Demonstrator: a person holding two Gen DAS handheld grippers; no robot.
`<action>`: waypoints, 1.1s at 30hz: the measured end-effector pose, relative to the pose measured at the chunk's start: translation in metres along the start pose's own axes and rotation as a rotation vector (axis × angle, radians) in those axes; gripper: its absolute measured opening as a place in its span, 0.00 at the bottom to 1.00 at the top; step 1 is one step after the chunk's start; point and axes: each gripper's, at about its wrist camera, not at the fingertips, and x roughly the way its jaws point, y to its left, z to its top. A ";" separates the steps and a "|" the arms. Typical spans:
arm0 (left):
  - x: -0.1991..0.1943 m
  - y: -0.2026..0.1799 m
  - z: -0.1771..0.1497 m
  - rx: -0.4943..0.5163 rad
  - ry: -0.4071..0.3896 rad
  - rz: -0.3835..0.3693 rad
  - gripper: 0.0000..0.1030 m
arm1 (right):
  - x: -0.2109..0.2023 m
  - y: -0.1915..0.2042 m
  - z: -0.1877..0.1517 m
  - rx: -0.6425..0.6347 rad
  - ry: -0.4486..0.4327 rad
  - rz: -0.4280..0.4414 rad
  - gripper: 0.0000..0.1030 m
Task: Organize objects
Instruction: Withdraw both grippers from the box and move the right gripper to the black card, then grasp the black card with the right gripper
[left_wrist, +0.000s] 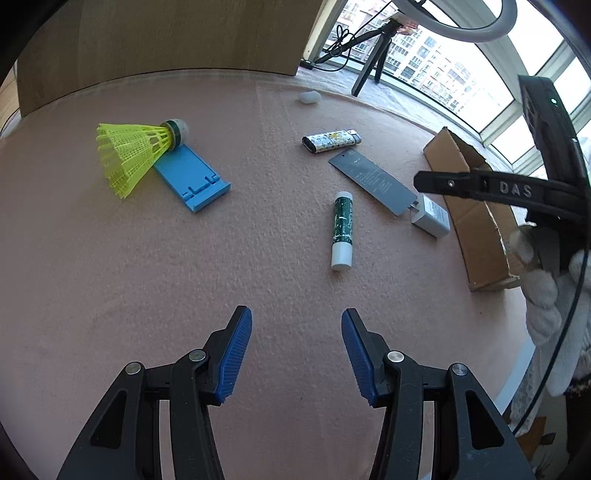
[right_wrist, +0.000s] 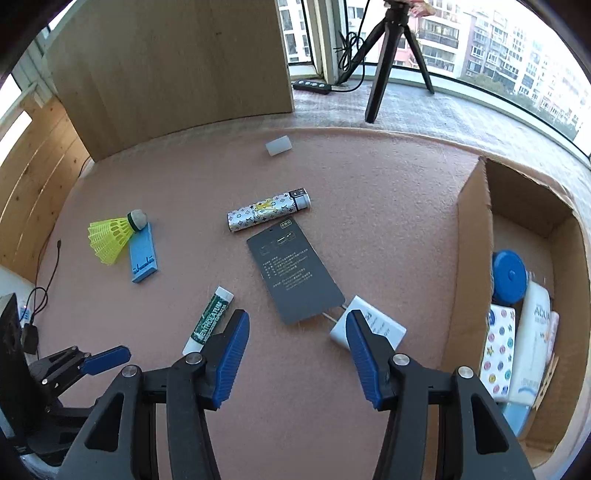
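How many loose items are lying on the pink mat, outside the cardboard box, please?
6: shuttlecock leaning on blue stand at left; white cap far back; patterned lighter centre; green tube near the grippers; tagged white charger beside the box.

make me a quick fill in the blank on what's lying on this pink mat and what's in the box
1. The yellow shuttlecock leans on a flat plastic stand coloured ____.
2. The dark card is tied to a small ____ box.
3. Both grippers, left and right, hold ____.
4. The round blue case sits inside the ____ box.

Missing words: blue; white; nothing; cardboard
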 end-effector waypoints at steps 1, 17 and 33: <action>-0.002 0.001 -0.002 -0.008 -0.003 0.004 0.53 | 0.004 0.000 0.006 -0.009 0.002 -0.007 0.50; -0.024 0.036 -0.024 -0.178 -0.054 0.022 0.53 | 0.079 0.002 0.059 -0.112 0.205 0.034 0.54; -0.029 0.045 -0.025 -0.190 -0.041 -0.023 0.53 | 0.078 0.037 0.030 -0.188 0.234 -0.068 0.58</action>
